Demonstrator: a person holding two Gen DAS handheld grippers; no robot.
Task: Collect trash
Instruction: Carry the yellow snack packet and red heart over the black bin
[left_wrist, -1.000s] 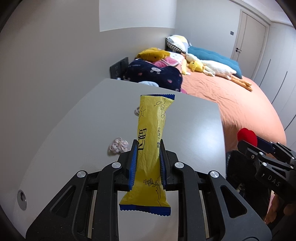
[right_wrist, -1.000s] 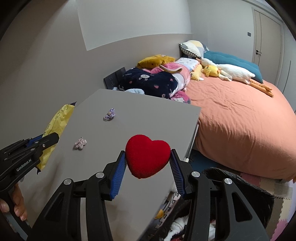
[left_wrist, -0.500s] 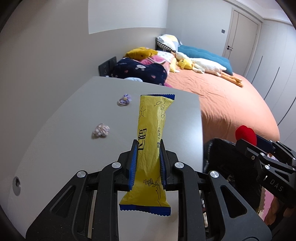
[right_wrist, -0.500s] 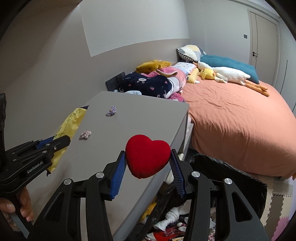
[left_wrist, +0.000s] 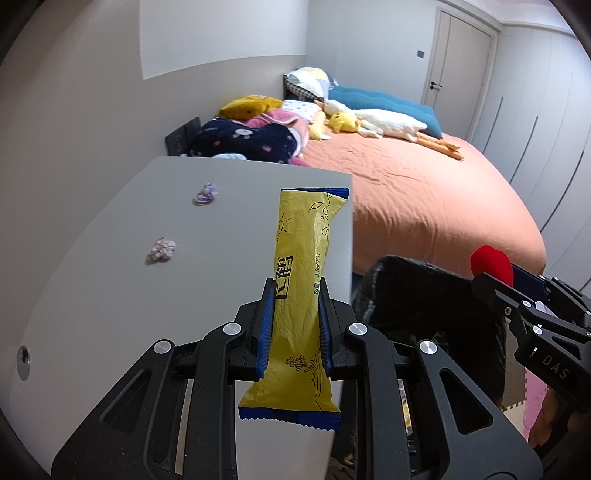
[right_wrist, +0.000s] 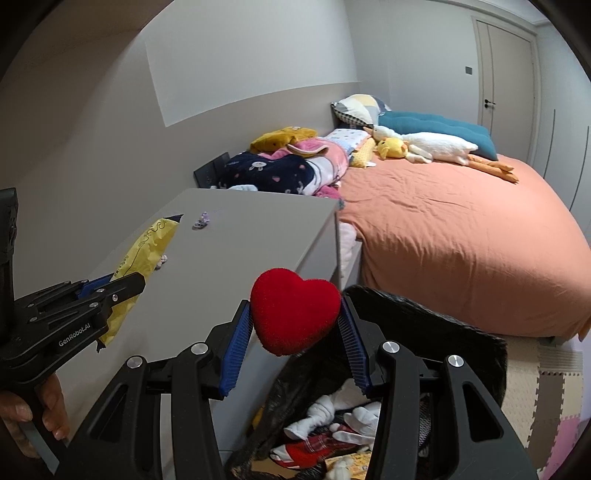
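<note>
Your yellow wrapper (left_wrist: 300, 291) is hiding part of the desk (left_wrist: 184, 258) edge behind it. The two small crumpled bits (left_wrist: 161, 249) are showing too small to identify. The black trash bag (right_wrist: 424, 332) is getting cut off at the frame's bottom, its contents partly covered by your fingers (right_wrist: 352, 343).

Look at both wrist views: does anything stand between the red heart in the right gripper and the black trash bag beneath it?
Nothing visible does. The red heart, clamped in the right gripper, hangs directly over the open mouth of the black trash bag, with only discarded items inside below it.
</note>
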